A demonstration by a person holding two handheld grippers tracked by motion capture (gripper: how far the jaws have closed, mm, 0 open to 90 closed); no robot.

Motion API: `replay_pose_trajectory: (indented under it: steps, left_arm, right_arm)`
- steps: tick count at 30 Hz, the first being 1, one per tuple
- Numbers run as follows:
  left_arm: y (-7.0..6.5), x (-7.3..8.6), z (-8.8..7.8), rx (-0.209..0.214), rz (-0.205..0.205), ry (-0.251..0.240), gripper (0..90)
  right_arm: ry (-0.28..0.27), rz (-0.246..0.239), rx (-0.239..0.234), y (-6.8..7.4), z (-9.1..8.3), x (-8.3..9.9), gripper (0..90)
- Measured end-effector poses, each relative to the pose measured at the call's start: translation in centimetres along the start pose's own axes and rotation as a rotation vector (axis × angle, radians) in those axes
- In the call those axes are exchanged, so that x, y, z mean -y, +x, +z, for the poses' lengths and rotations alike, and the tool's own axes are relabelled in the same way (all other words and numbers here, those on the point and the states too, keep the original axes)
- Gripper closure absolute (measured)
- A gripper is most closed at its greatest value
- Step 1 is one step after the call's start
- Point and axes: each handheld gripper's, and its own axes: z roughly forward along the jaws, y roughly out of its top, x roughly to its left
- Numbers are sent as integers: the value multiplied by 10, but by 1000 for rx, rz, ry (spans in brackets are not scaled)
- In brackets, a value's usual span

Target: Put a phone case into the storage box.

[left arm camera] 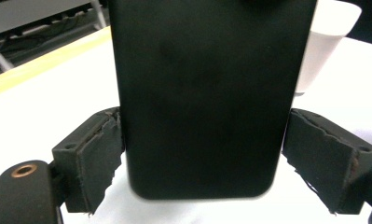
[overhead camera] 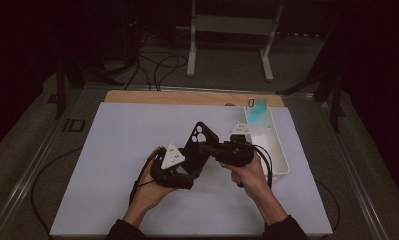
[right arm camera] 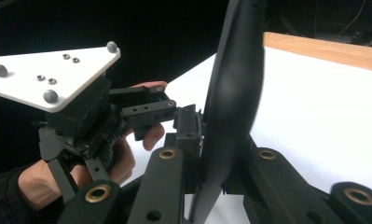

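The landmark is the flat black phone case w/ round camera cut-outs (overhead camera: 199, 142), held tilted above the white table mat (overhead camera: 112, 150), roughly mid-mat.

Left of the case: the person's left hand (overhead camera: 149, 187) holds the left gripper (overhead camera: 186, 176), w/ its grey three-cornered plate (overhead camera: 172, 156) on top, low at the case's near end. In the left gripper view the case (left arm camera: 207, 93) stands upright between the two black padded jaws; the pads (left arm camera: 99, 154) sit wide apart & press on its two long edges near the rounded bottom end. So the left tool is clamped across the case's width.

At the case itself, right gripper view: the case (right arm camera: 232, 102) shows edge-on, slightly curved, w/ the right gripper (right arm camera: 211, 186) pinching its thin edge from both faces, jaws nearly together. The left hand (right arm camera: 127, 158) & its gripper sit behind-left of the case there.

Right of the case: the right gripper (overhead camera: 207, 148) comes in sideways at the case's mid-height, body in the right hand (overhead camera: 249, 175), cable looping beside it.

Further right of the case: a white rectangular plastic tray (overhead camera: 279, 150), w/ a teal flat item (overhead camera: 257, 112) leaning at its far end; can't tell what that is.

Beyond the case: the wooden table edge (overhead camera: 187, 96).
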Motion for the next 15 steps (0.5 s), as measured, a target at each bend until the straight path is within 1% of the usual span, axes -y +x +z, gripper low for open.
replay_pose_trajectory:
  steps: [2, 5, 6, 8, 9, 10, 11, 12, 13, 14, 15]
  left_arm:
    - [1, 1, -2, 4, -6, -7, 135]
    - [5, 2, -5, 34, -30, -18, 125]
    - [5, 2, -5, 34, -30, -18, 119]
    - [8, 3, -8, 65, -44, -20, 99]
    - [9, 3, -8, 70, -47, -23, 92]
    - [11, 5, -9, 97, -58, -20, 77]
    - [11, 5, -9, 97, -58, -20, 65]
    - [13, 6, -10, 119, -78, -21, 58]
    - [13, 6, -10, 119, -78, -21, 49]
    - [15, 7, -10, 141, -94, -19, 43]
    - [16, 8, -10, 148, -96, -17, 39]
  right_arm:
    - [0, -6, 7, 0, -1, 0, 811]
    - [-1, -9, 17, -2, -3, 0, 812]
    - [-2, -10, 21, -2, -4, 0, 811]
    - [0, -21, 23, -2, -5, 0, 811]
    - [0, -25, 24, -2, -5, 0, 811]
    - [0, -24, 26, -2, -6, 0, 811]
    - [0, -27, 23, -2, -6, 0, 811]
    - [-1, -24, 22, -1, -6, -1, 811]
    - [-3, -28, 20, -1, -6, 0, 811]
    - [-6, -31, 15, -1, -6, 0, 811]
    - [-7, -35, 10, -1, -7, 0, 811]
